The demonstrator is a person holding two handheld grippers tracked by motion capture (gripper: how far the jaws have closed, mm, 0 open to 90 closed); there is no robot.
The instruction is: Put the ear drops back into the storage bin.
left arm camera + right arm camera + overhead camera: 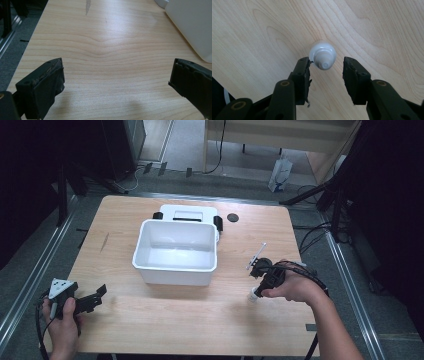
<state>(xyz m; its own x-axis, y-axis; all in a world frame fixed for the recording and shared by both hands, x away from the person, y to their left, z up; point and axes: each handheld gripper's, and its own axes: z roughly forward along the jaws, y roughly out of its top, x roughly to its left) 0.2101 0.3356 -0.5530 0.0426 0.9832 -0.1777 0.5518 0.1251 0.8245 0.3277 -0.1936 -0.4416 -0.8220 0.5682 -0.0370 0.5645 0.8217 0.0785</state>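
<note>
Looking down from above, a pale wooden table (150, 320) carries a white rectangular plastic tub (176, 251) near its middle, with a white lid with black clips (187, 213) lying flat just behind it and a small dark round disc (232, 217) near that lid's right end. The left gripper (95, 297) is held low at the table's near left corner, well apart from the tub. The right gripper (256, 292) points down at a small white bottle (253, 295) right of the tub; a thin white stick (257, 255) lies just beyond it.

From the left gripper view, the left gripper's jaws stand wide apart over bare wood, holding nothing, the tub's wall at the upper right.

From the right gripper view, the right gripper's jaws are partly open, flanking the bottle's nozzle end; the left jaw seems to touch it, the other does not.
</note>
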